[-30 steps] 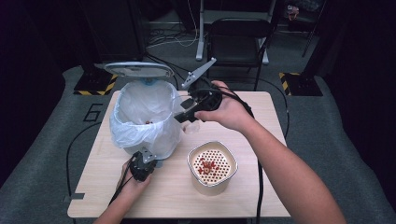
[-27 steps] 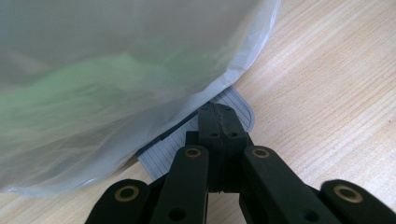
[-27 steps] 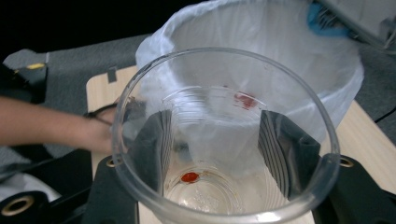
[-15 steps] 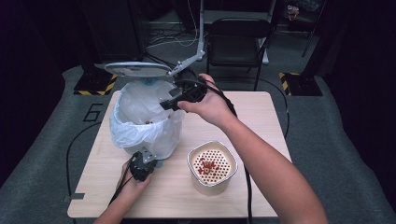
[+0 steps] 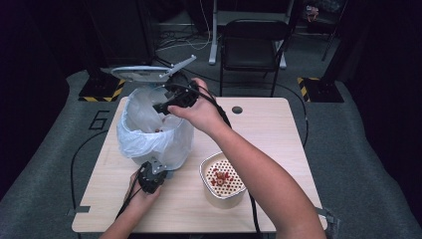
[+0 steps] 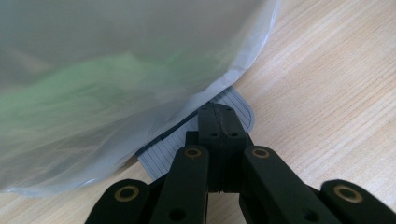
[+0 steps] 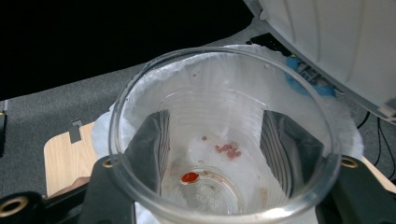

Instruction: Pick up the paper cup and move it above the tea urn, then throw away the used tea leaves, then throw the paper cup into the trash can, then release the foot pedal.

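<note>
Right gripper view: right tool [image 7: 224,186] clamps the clear cup [image 7: 224,135], seemingly over the lined bin [image 5: 154,134].

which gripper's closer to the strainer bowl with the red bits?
Left. The left gripper sits on the table beside the strainer bowl, at the bin's pedal. The right gripper holds a clear cup over the bin.

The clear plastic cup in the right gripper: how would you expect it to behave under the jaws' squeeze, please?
The clear plastic cup looks thin-walled and see-through, so it probably flexes and could crumple if the right gripper squeezes harder. Holding just a red scrap and smears, it is likely very light. Its smooth wall may slip between the pads, so it could drop into the lined bin beneath.
</note>
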